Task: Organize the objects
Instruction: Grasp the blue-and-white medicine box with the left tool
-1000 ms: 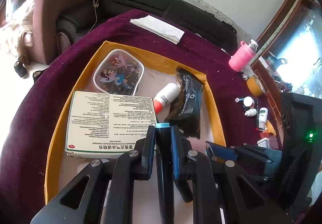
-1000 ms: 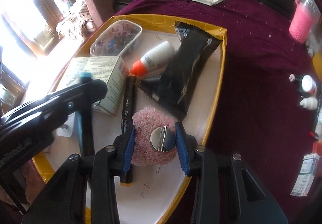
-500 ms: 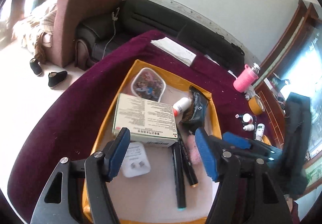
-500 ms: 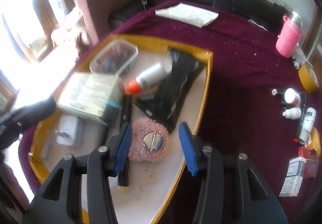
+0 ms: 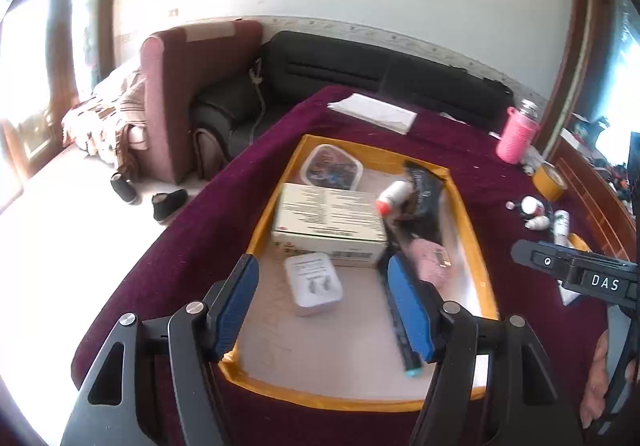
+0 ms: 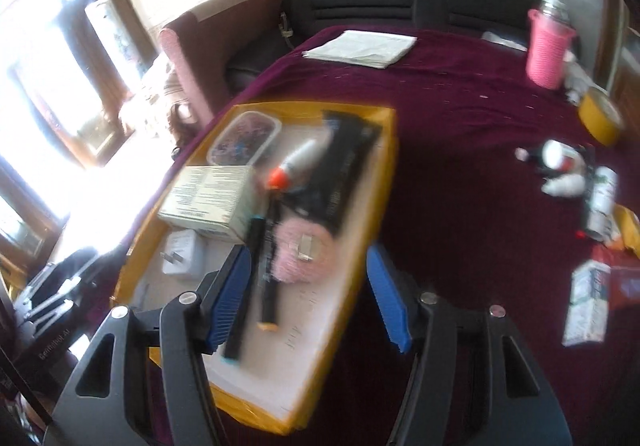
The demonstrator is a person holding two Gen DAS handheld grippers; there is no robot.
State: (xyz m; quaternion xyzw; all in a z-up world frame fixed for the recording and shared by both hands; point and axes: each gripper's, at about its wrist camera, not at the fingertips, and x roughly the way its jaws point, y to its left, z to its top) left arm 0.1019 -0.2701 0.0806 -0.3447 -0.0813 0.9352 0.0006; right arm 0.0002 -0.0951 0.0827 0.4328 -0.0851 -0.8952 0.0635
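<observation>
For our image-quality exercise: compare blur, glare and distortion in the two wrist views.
Left wrist view: fairly sharp, window glare at left, fisheye-bent walls. Right wrist view: motion-smeared yellow-rimmed tray and fluffy pink brooch, with stronger window glare washing out the left side.

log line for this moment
left gripper: open, empty | right gripper: just opened, empty | pen, pink puff: in tray

Daylight floods in through the windows, blown out to white left of the yellow tray. The right wrist view is motion-smeared; the left is sharper. Fisheye bending darkens every corner.
</observation>
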